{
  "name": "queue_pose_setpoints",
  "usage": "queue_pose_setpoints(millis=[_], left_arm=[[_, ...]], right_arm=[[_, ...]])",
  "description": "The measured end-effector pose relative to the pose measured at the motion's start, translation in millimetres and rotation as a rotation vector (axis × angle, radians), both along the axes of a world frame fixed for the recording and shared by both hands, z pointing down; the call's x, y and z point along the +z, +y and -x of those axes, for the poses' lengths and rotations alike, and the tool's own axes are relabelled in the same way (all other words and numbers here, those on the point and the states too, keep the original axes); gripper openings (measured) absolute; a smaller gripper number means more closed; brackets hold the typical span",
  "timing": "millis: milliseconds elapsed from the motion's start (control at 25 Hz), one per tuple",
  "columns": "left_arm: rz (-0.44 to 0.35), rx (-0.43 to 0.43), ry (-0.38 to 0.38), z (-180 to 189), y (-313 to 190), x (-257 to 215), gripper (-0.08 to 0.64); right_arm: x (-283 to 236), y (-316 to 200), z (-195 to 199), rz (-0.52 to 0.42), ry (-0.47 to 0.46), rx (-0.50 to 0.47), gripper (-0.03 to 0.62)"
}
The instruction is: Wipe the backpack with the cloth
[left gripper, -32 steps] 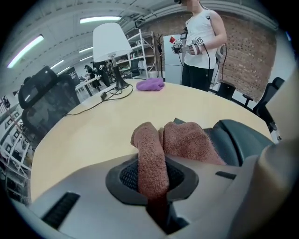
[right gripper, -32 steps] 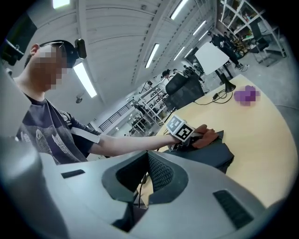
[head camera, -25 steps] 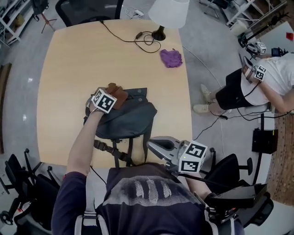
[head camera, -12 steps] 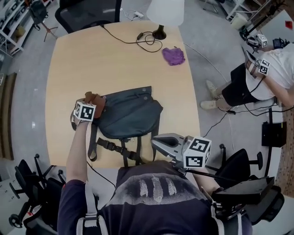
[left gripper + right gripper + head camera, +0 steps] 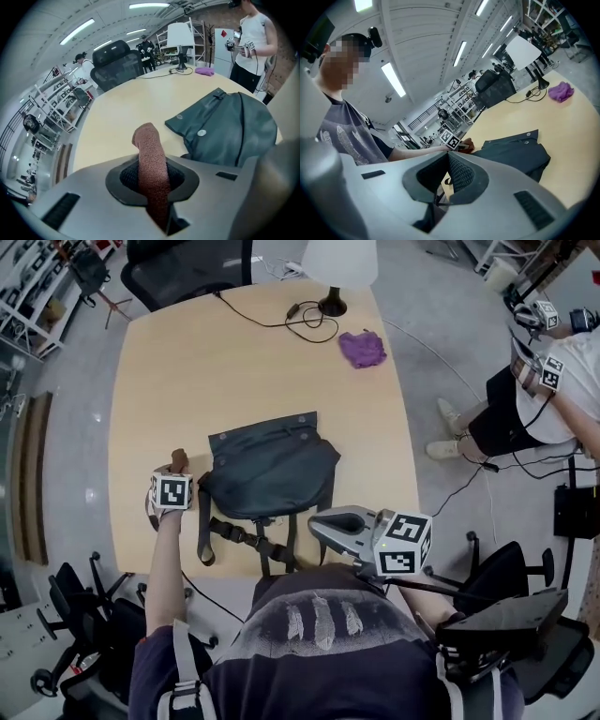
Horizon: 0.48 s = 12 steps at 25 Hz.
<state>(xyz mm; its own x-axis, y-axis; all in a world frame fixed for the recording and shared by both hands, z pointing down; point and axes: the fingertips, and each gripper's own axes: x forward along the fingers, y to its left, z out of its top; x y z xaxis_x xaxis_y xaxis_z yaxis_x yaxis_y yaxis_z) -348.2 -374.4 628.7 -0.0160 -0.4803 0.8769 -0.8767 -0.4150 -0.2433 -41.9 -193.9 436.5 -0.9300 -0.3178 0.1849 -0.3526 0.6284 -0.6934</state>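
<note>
The dark grey backpack (image 5: 272, 468) lies flat on the wooden table (image 5: 187, 381), its straps trailing toward the near edge. My left gripper (image 5: 174, 470) sits just left of the bag, over the tabletop, shut on a brown cloth (image 5: 178, 458). In the left gripper view the cloth (image 5: 152, 164) sticks up between the jaws, with the backpack (image 5: 229, 126) to the right. My right gripper (image 5: 315, 521) hovers at the near table edge beside the straps, jaws shut on nothing. Its own view shows the backpack (image 5: 515, 152) ahead.
A purple cloth (image 5: 362, 348) lies at the far right of the table, near a white lamp (image 5: 337, 263) and its black cable (image 5: 300, 315). Another person (image 5: 544, 390) stands off to the right. Office chairs (image 5: 178, 268) ring the table.
My left gripper has slid leftward with the brown cloth, off the backpack's top-left corner to the table beside the bag. The right gripper has stayed at the near edge.
</note>
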Motion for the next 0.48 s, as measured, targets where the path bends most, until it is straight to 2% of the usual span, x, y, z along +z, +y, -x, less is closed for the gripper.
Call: queue_pose_setpoints(millis=[160, 320, 480], left_arm=[[0.053, 0.015, 0.085, -61, 18, 23, 0.055], [0.048, 0.052, 0.084, -103, 13, 24, 0.055], [0.070, 0.029, 0.195, -141, -2, 20, 0.055]], right_arm=[[-1, 5, -9, 0.002, -0.011, -0.003, 0.002], [2, 8, -23, -0.001, -0.020, 0.019, 0.002], [3, 8, -32, 0.008, -0.035, 0.054, 0.002]])
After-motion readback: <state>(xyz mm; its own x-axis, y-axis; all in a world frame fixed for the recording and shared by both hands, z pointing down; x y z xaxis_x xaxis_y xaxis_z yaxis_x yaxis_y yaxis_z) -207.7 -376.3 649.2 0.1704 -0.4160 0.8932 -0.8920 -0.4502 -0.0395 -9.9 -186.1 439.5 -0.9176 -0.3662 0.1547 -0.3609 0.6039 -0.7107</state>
